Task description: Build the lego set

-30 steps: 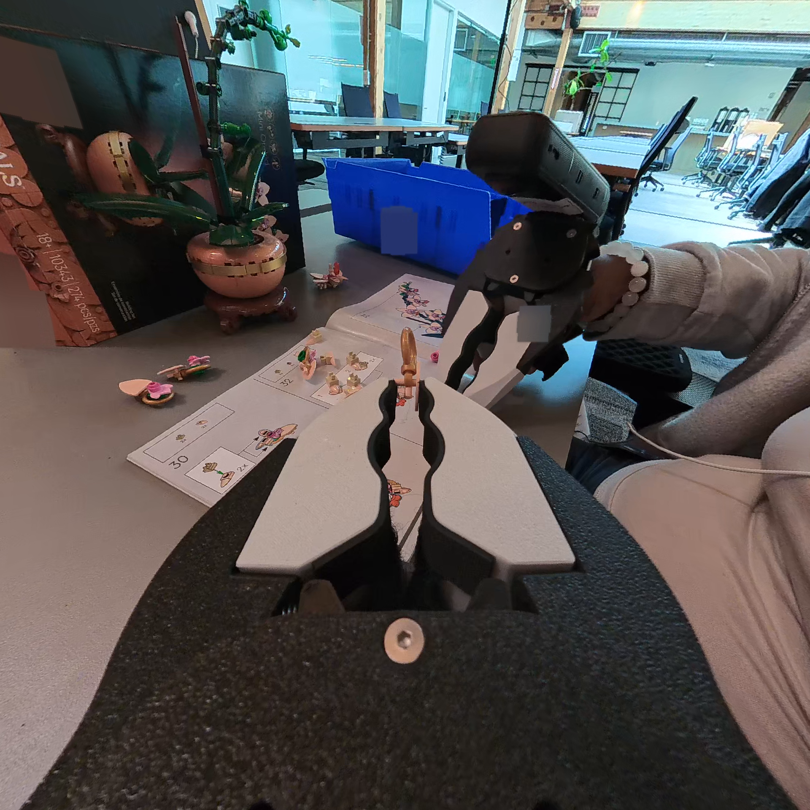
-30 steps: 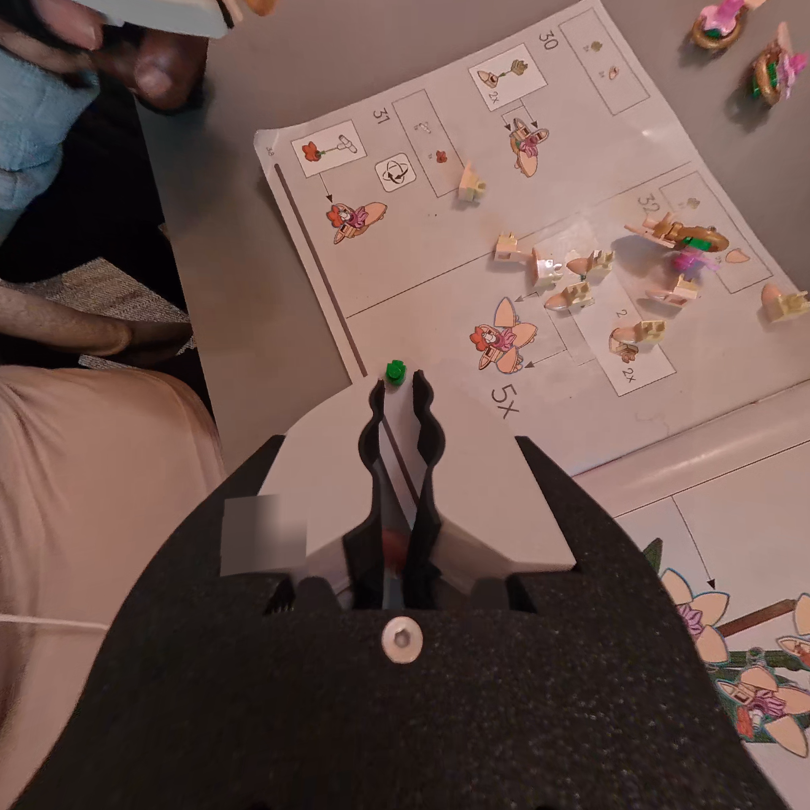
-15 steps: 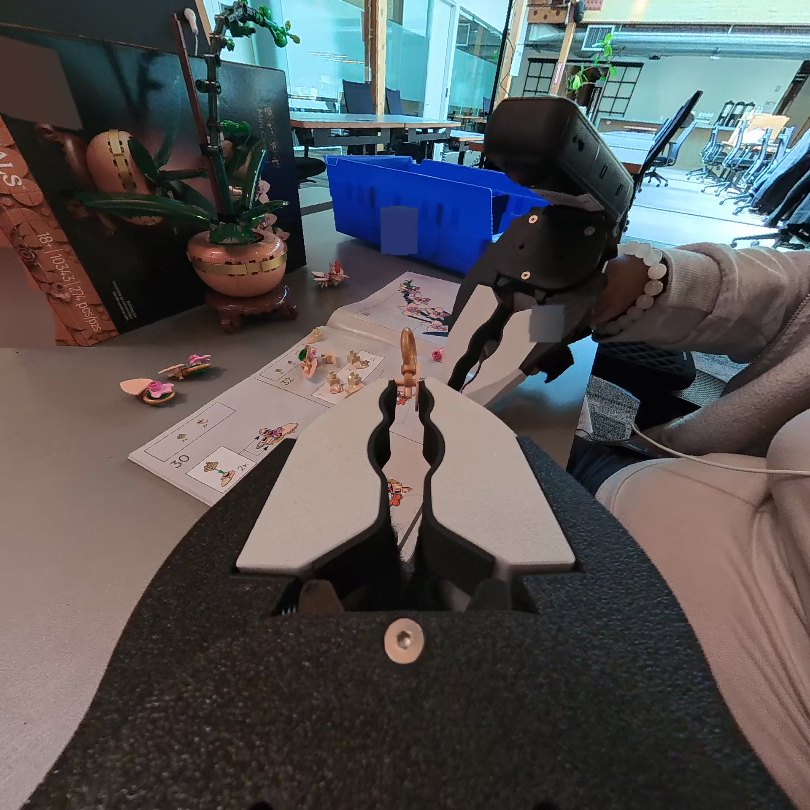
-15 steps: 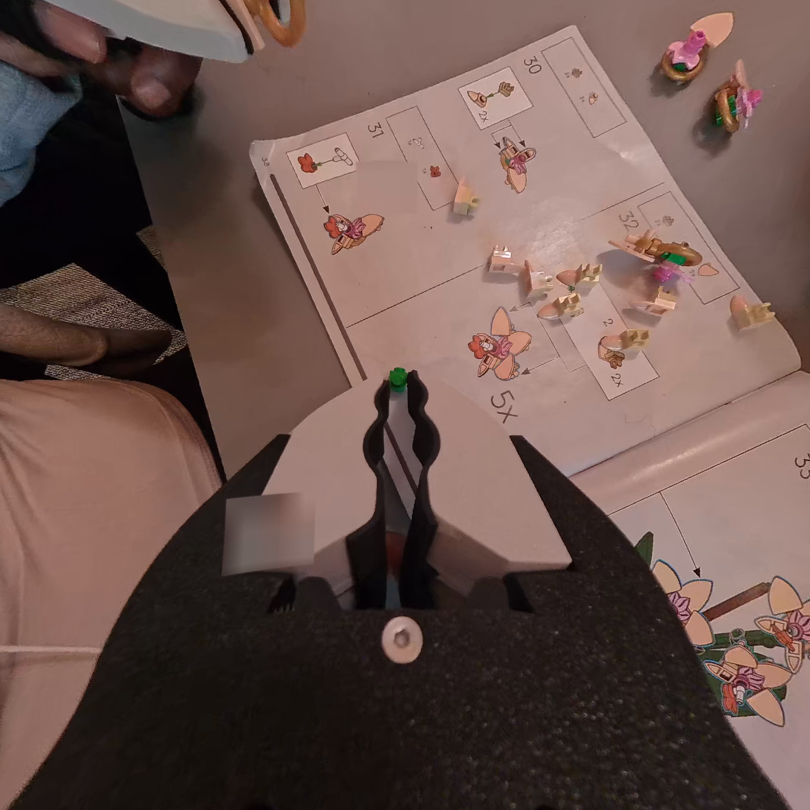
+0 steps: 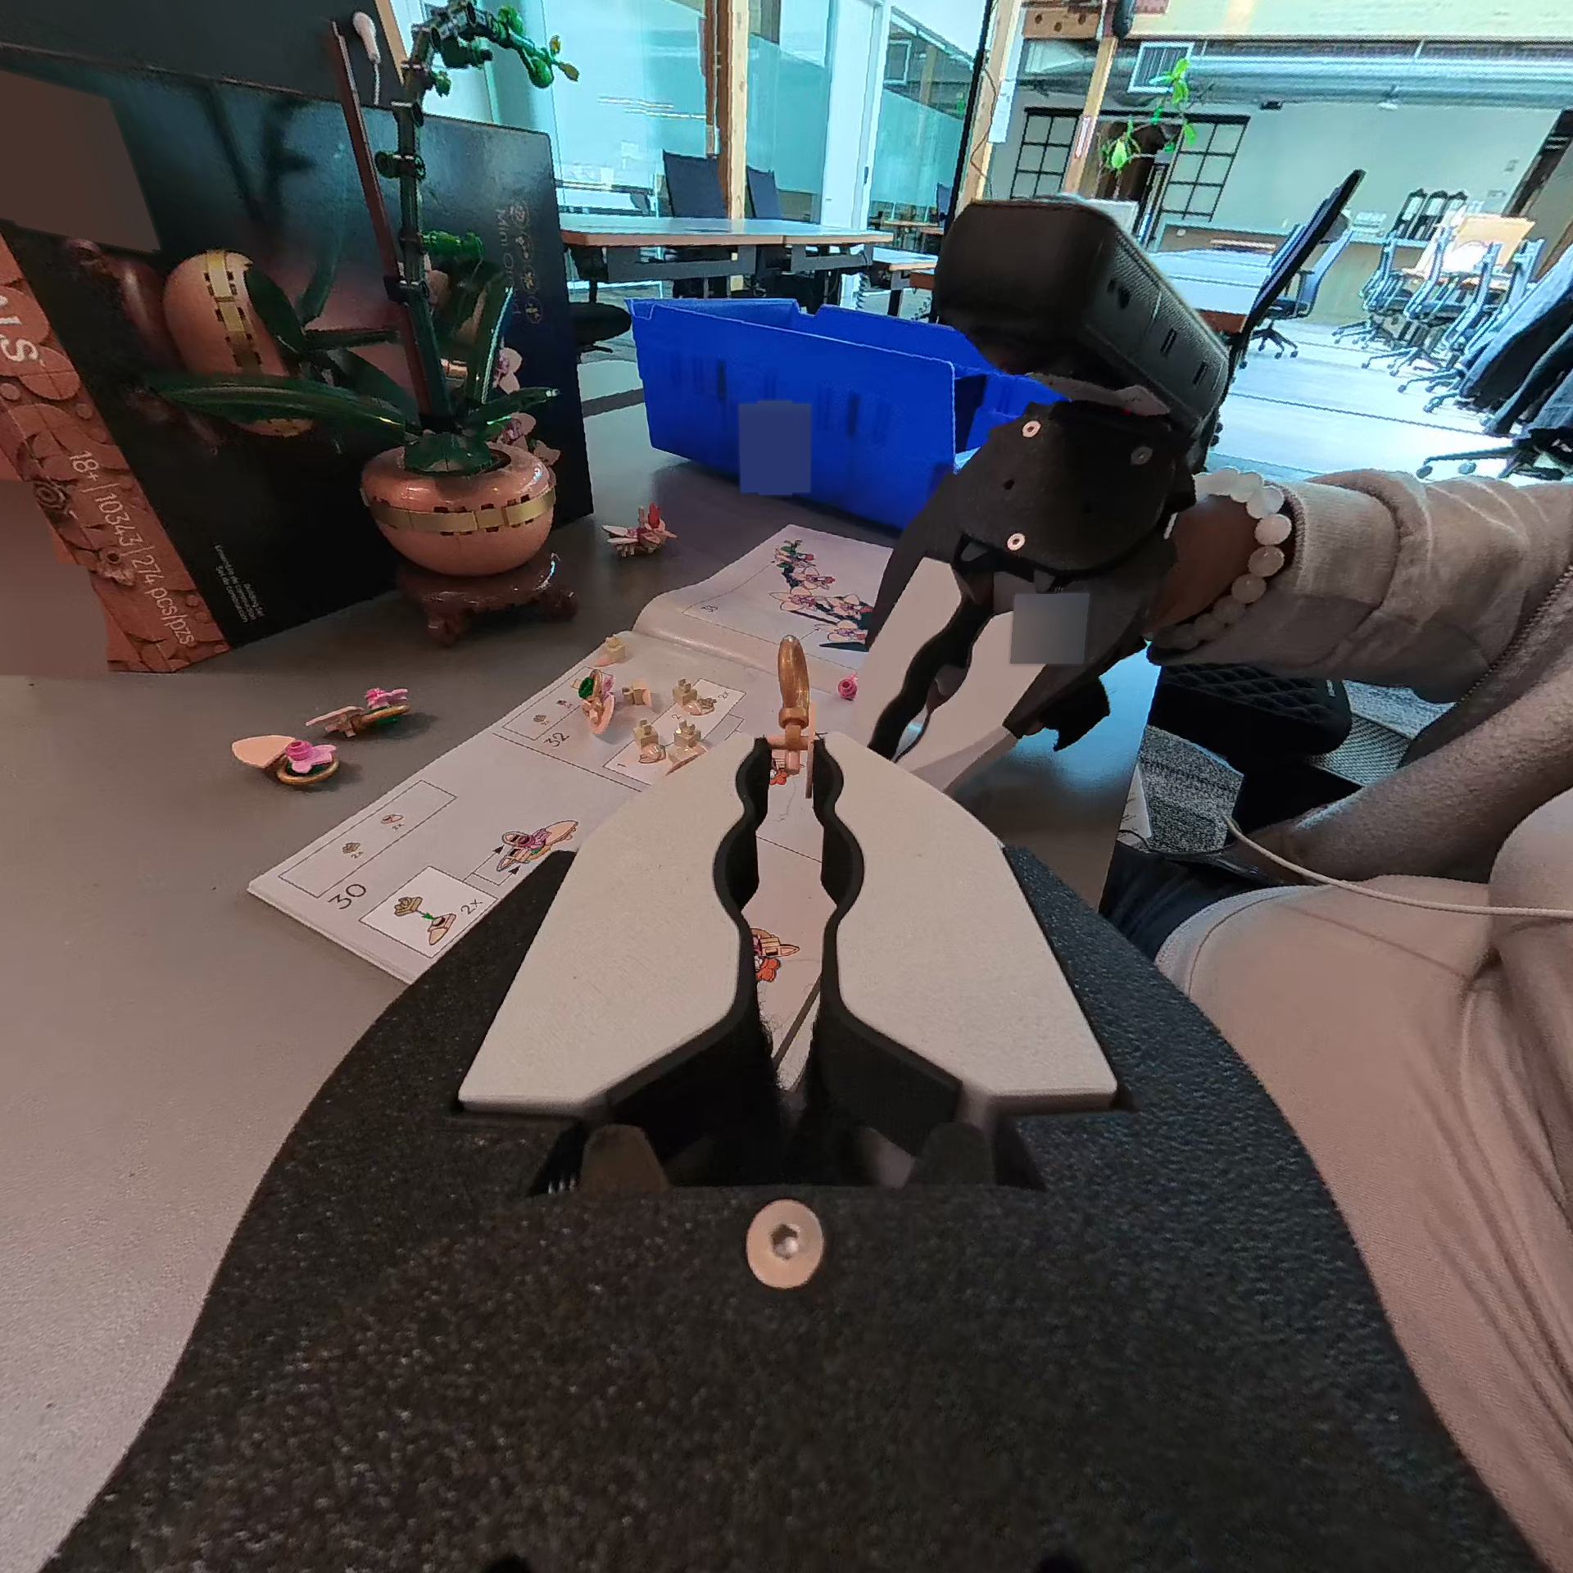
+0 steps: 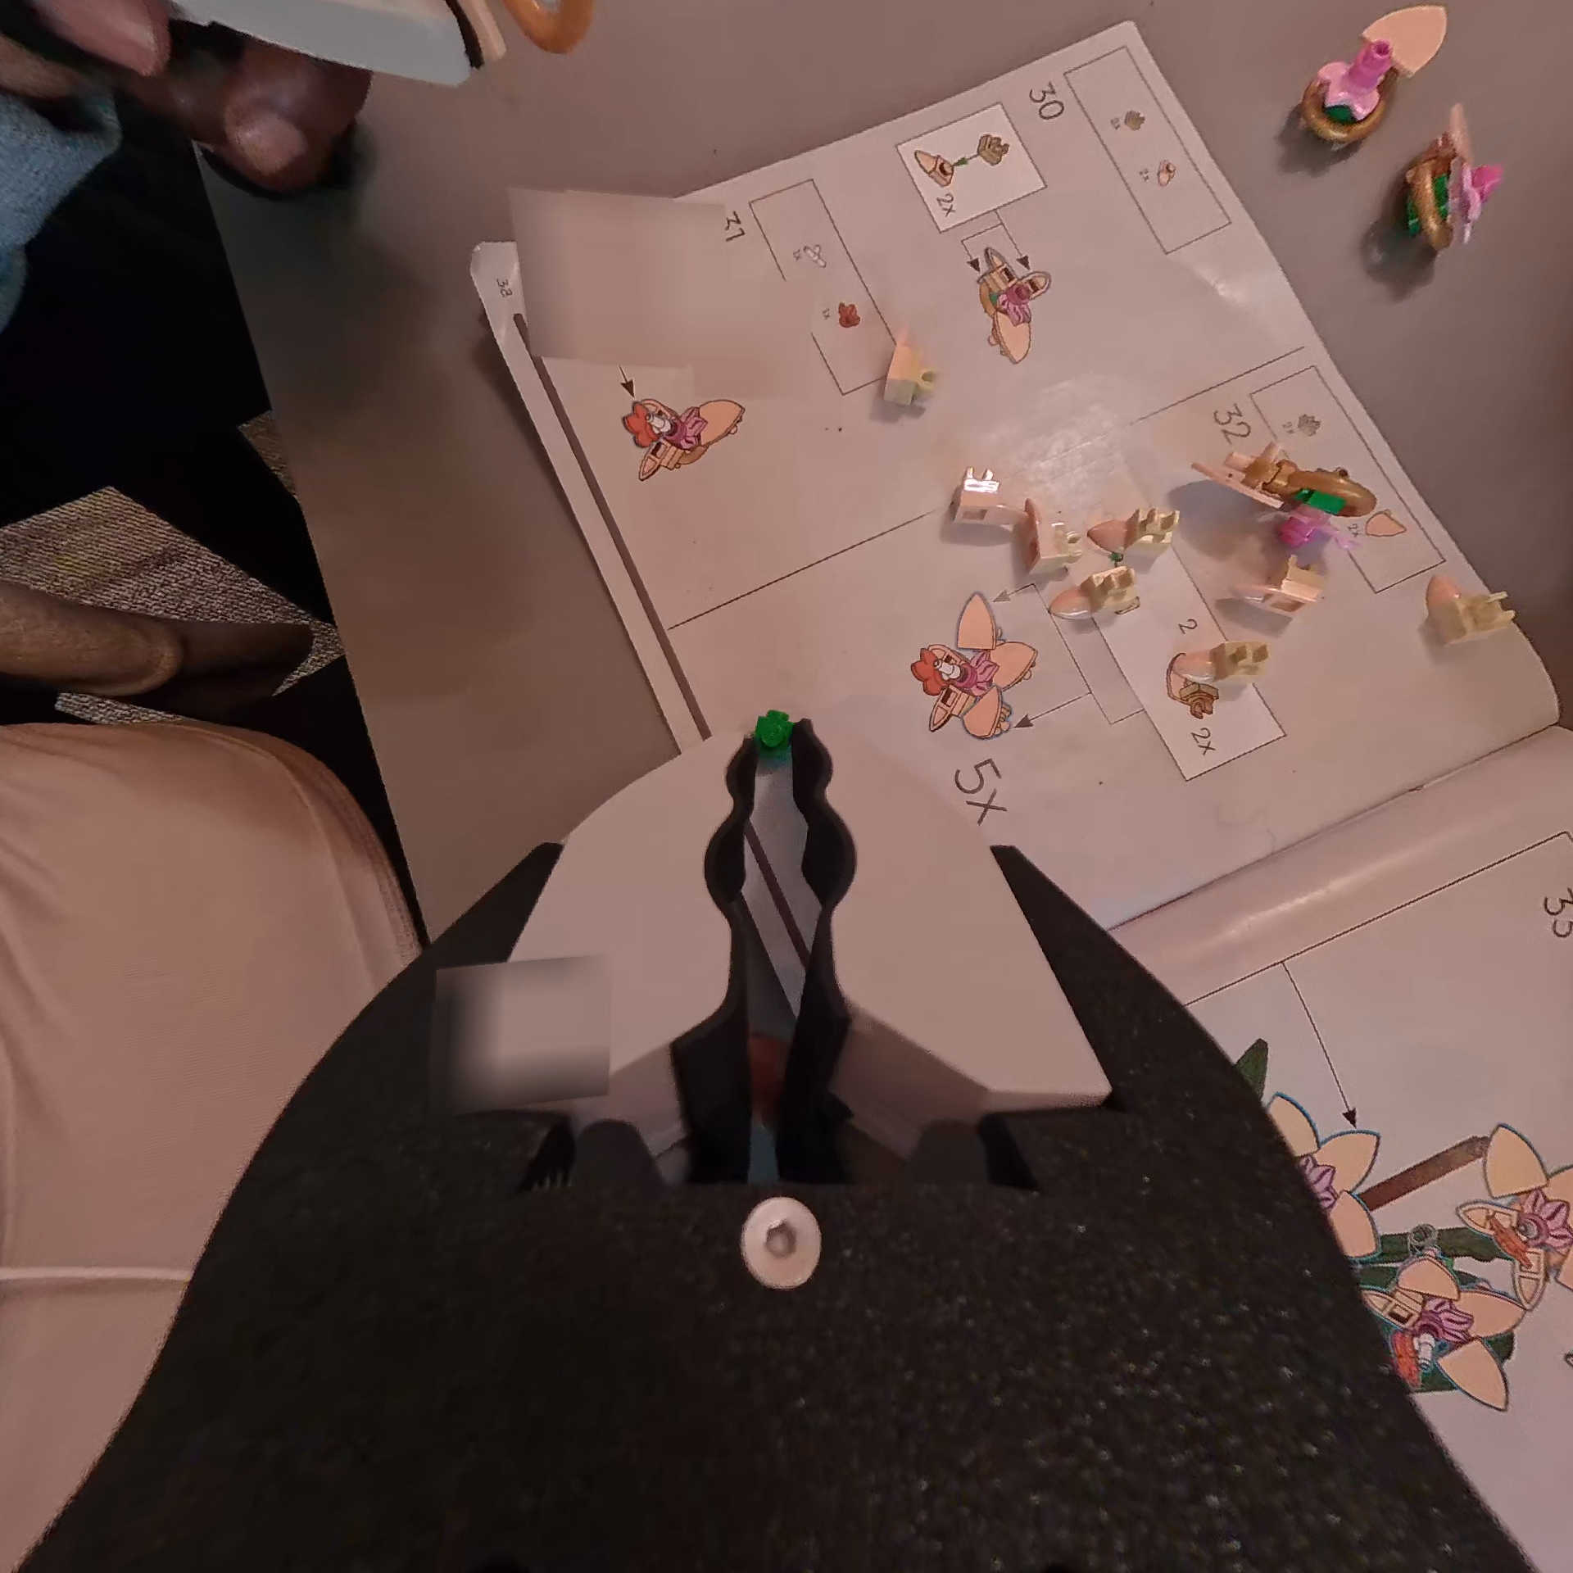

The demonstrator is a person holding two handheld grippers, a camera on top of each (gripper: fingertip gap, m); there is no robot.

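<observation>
Green and tiny, the stud (image 6: 773,730) pinched at the right gripper's (image 6: 779,739) fingers looks light, hard and slippery, while the left gripper (image 5: 790,749) clamps the gold ring piece (image 5: 790,681) by its peach base above the desk (image 5: 153,894).

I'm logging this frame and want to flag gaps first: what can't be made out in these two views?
- Left wrist view: where the right gripper fingertips end is hidden behind the left gripper, so its green piece is unseen there.
- Right wrist view: the gold ring piece is cut off by the top edge.
- Right wrist view: a blurred patch covers part of the instruction booklet.
- Both views: how the loose tan pieces connect is too small to tell.
</observation>
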